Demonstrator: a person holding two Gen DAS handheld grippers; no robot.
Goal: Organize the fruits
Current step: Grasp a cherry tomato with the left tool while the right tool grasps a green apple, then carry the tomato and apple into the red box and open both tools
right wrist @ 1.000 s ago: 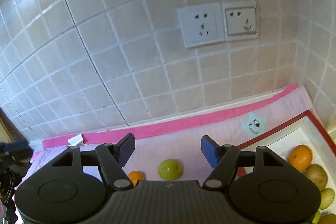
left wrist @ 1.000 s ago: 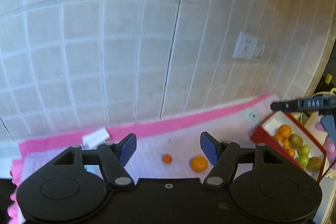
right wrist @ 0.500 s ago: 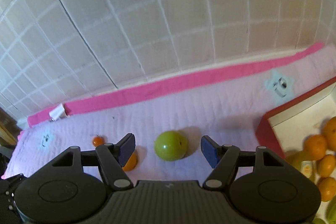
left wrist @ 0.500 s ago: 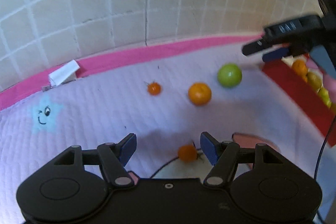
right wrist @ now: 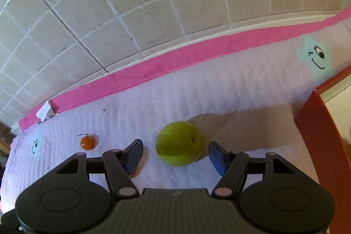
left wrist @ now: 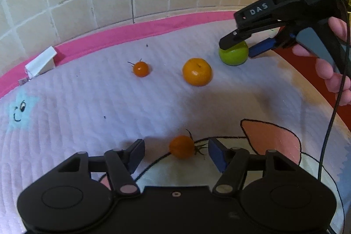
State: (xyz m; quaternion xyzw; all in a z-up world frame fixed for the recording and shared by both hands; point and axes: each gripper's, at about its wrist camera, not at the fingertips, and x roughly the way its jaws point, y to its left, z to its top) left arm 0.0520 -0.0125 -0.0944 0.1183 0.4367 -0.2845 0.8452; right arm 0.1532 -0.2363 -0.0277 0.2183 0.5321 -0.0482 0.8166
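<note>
1. The left gripper (left wrist: 176,151) pointed steeply down at the quilted mat (left wrist: 87,102). Its fingers stood spread on either side of a small orange tomato (left wrist: 181,146) with a green stem, and neither pad touched it. The jaws had just been closing a little, the tomato lying between them with clear gaps at 3 and 9 o'clock.
2. That tomato rested on the mat at the edge of a pink cartoon print (left wrist: 269,137), which spread away toward 3 o'clock.
3. The right gripper (right wrist: 175,155) also pointed down, its fingers spread around a green fruit (right wrist: 178,143). The pads stood just beside the fruit on both sides without pressing it, and these jaws had likewise just been closing. In the left wrist view the same gripper (left wrist: 237,48) reached in from 2 o'clock, held by a person's hand (left wrist: 331,63).
4. Beyond the left gripper, toward 12 o'clock, a mandarin (left wrist: 197,71) sat on the mat, with the green fruit (left wrist: 233,56) just beside it at 2 o'clock.
5. A second small tomato (left wrist: 141,68) lay at 11 o'clock from the left gripper, well apart from the first; the right wrist view showed it (right wrist: 87,142) at 10 o'clock.
6. A red box (right wrist: 318,135) stood at 3 o'clock of the right gripper, only its wall showing.
7. Further out, a blue star face (left wrist: 20,109) was printed at 9 o'clock, and a white tag (left wrist: 40,64) lay by the pink border (left wrist: 131,34).
8. A tiled wall (right wrist: 153,3) rose behind the mat.
</note>
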